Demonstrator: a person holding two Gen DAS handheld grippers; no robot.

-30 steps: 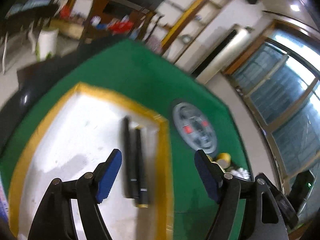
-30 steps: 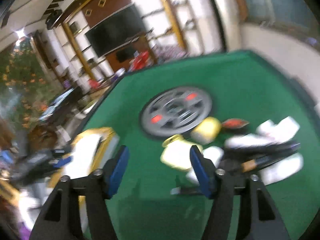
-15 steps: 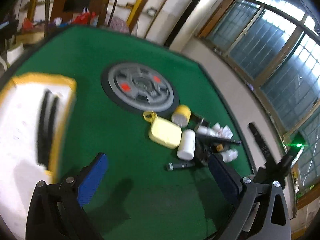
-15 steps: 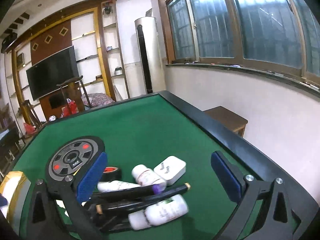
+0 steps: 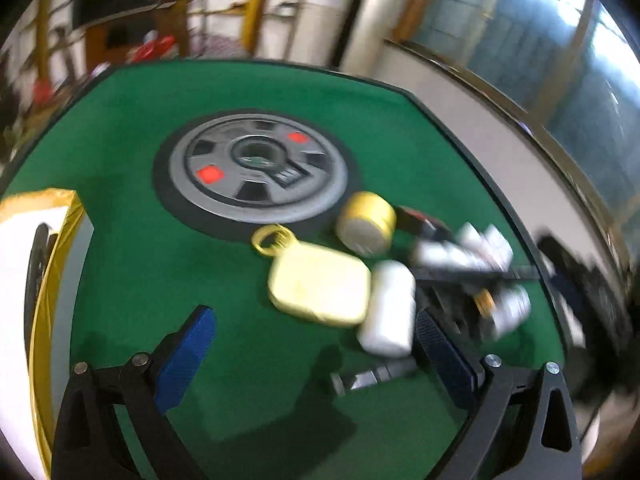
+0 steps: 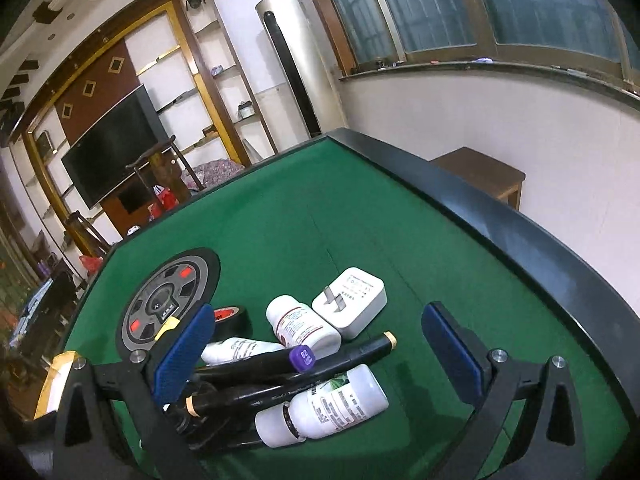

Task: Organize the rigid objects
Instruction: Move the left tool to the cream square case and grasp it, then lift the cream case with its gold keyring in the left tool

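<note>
A heap of small rigid objects lies on the green table. In the left wrist view, blurred, I see a pale yellow case with a gold ring, a gold-rimmed tin, a white bottle and a grey pen-like stick. My left gripper hovers open just before them, holding nothing. In the right wrist view lie black markers, white bottles, a white plug adapter and a black tape roll. My right gripper stands wide open over the markers and bottles, touching none.
A grey round disc with red squares is set in the table's middle. A white tray with a yellow rim holding two dark pens sits at the left. The table's raised black edge runs along the right, with green felt bare beyond the heap.
Both grippers swung from the tray side toward the heap and their jaws widened. The left view passed from the tray's pens to the yellow case and bottle. The right gripper settled over the markers.
</note>
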